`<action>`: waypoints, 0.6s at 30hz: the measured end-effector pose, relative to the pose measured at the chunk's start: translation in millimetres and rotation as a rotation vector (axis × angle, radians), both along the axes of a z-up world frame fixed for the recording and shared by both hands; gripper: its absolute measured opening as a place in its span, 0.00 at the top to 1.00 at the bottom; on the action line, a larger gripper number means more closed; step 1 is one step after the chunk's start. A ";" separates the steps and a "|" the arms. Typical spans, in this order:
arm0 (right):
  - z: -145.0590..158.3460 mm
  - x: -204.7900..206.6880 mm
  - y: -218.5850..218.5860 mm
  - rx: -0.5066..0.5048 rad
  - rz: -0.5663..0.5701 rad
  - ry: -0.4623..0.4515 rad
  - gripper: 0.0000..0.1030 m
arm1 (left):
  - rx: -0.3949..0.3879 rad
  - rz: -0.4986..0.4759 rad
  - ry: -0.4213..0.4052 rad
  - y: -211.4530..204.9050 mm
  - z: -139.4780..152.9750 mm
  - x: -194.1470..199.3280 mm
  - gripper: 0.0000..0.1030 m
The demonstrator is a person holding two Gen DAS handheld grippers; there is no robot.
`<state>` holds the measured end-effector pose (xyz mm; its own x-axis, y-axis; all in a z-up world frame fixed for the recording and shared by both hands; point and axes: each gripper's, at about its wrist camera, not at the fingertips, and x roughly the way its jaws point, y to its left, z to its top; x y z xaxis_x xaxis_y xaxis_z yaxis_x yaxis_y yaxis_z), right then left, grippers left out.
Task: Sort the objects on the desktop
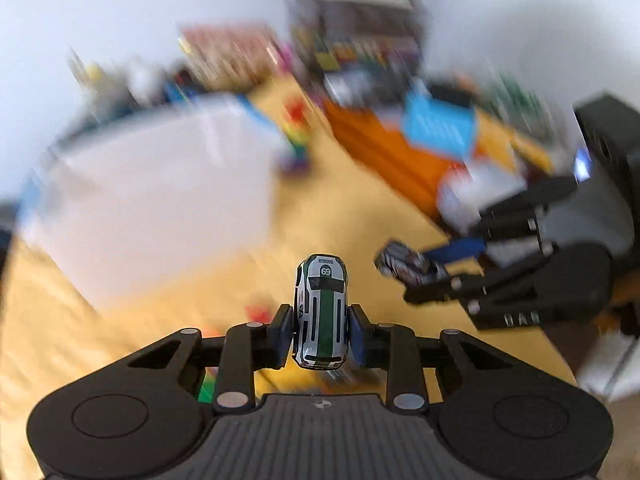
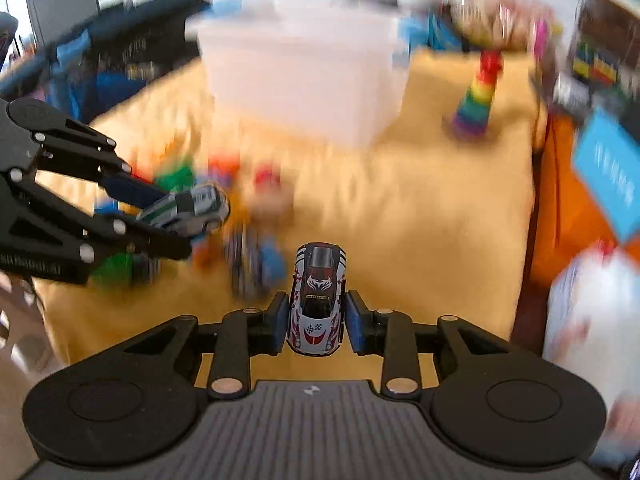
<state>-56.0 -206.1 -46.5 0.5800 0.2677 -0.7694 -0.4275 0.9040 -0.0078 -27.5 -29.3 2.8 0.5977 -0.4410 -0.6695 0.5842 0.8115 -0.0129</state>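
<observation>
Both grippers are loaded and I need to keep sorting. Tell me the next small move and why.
Probably carry both cars forward over the white bin. The left gripper grips the green-striped car and the right gripper grips the red-patterned car, both clear of the yellow tabletop; the bin stands just ahead.

White car (image 1: 321, 314) striped green; silver car (image 2: 317, 300) patterned red.

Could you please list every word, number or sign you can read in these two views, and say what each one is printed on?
"69": on the roof of the white and green toy car held in the left gripper.
Small dark strip of print above the "69": too small to read.
Windscreen banner on the white and red toy car in the right gripper: too small to read reliably.
White lettering on the blue card: blurred, unreadable.
</observation>
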 end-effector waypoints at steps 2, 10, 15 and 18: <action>22.0 20.1 3.9 0.028 0.000 -0.072 0.68 | -0.018 0.042 -0.072 9.4 26.2 24.3 0.68; 102.4 115.5 26.3 0.154 -0.039 -0.317 0.67 | -0.081 0.217 -0.210 39.3 75.0 124.1 0.68; 105.1 175.2 44.0 0.223 -0.111 -0.284 0.67 | -0.045 0.314 -0.138 39.5 41.4 177.5 0.68; 81.3 198.4 68.0 0.160 -0.121 -0.250 0.65 | 0.054 0.335 -0.070 36.8 12.0 192.7 0.68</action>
